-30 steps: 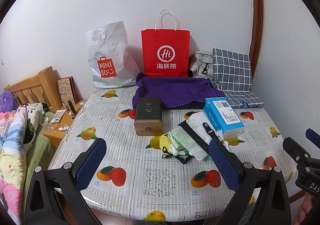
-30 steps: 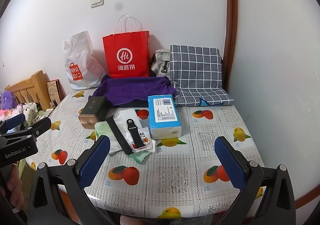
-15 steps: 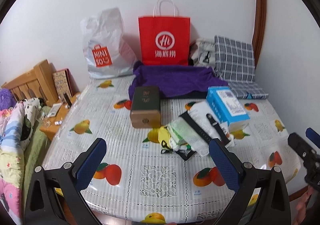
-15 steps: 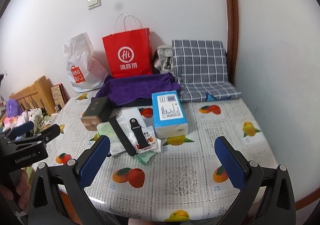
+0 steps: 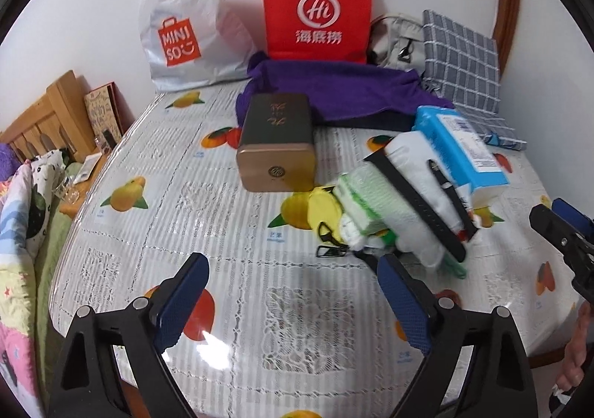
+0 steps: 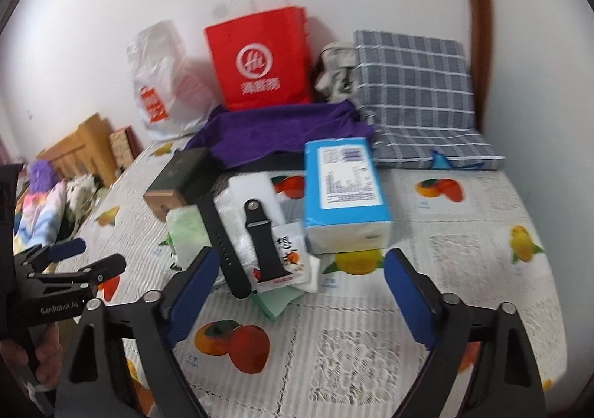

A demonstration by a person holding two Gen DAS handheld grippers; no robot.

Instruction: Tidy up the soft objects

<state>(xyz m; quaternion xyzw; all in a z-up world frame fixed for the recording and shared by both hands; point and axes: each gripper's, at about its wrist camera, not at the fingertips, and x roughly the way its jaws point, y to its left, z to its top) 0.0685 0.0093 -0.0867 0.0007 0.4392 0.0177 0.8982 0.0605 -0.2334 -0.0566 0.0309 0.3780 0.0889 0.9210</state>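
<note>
I hold both sets of fingers spread wide, empty, over table [image 5: 156, 217]. Left gripper [image 5: 293, 291] near soft pile: green-white folded cloth [image 5: 375, 202], black rubber watch strap [image 6: 265, 243] draped on top. Cloth looks light, limp, compressible; best pinch thick folded edge, strap may slide off.

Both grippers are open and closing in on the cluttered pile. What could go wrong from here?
1. The black watch strap lies across the soft white pack; lifting the pack could fling the strap off.
2. The blue tissue pack sits right beside the pile, so the right gripper may knock it.
3. The left gripper may snag the binder clip at the pile's near edge.
</note>
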